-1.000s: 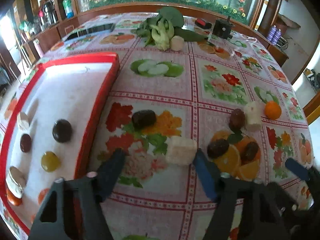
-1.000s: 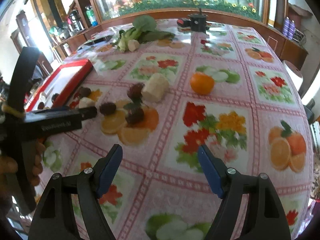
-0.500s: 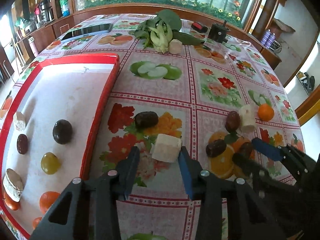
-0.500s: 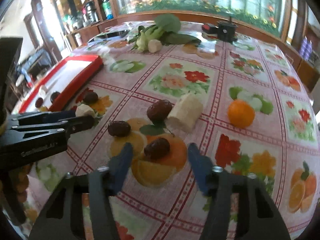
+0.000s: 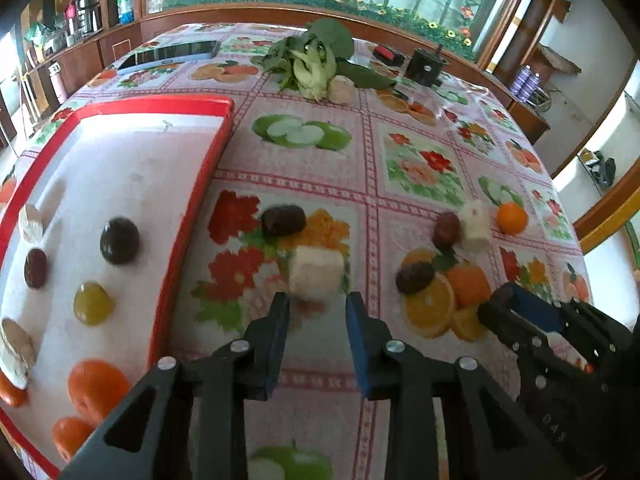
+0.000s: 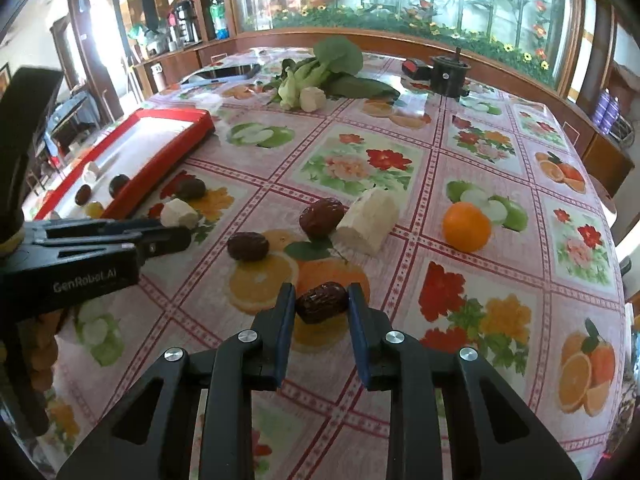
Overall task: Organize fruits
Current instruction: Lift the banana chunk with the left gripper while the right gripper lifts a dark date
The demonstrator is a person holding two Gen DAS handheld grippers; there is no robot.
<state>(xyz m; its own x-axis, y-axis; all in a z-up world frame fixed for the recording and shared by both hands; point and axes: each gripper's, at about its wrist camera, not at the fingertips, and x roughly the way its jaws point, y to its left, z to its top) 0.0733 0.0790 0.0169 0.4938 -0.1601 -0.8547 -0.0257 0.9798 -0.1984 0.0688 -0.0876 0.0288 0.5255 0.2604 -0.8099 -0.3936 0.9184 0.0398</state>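
Gripping date [image 6: 321,303], right jaws closed.

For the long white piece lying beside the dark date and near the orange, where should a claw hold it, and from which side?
Probably across its narrow middle, coming down from above. The white piece lies flat on the tablecloth, longer than wide, so its long sides suit the claw. The date touches its near-left end and the orange stands apart, so the middle is free.

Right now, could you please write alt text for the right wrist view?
The right tongs are shut on a dark red date lying on a floral tablecloth. Beyond it lie two more dates, a white chunk and an orange.
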